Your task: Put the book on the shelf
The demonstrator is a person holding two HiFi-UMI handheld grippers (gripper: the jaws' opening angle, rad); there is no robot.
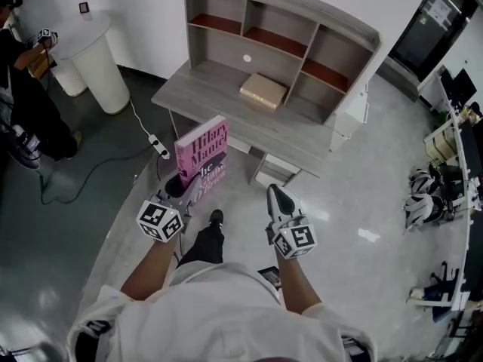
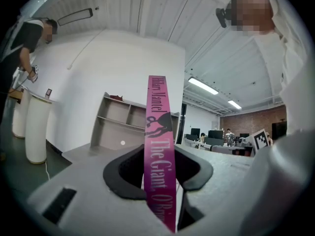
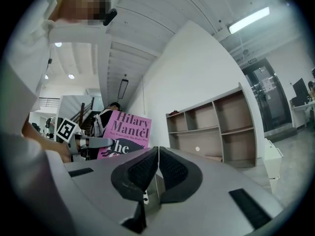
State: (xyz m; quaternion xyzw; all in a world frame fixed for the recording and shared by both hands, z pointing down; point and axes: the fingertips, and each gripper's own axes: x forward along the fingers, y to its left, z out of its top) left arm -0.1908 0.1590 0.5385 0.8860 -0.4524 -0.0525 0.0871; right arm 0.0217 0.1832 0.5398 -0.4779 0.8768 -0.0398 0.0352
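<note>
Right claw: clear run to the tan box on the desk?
Probably yes, after a step closer: right claw is empty, the tan box lies uncovered on the desk, and the pink book in the left claw sits off to the side.

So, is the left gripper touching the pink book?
Touching. The left gripper view shows the pink book standing between the pads of the left gripper, which press on both its sides.
</note>
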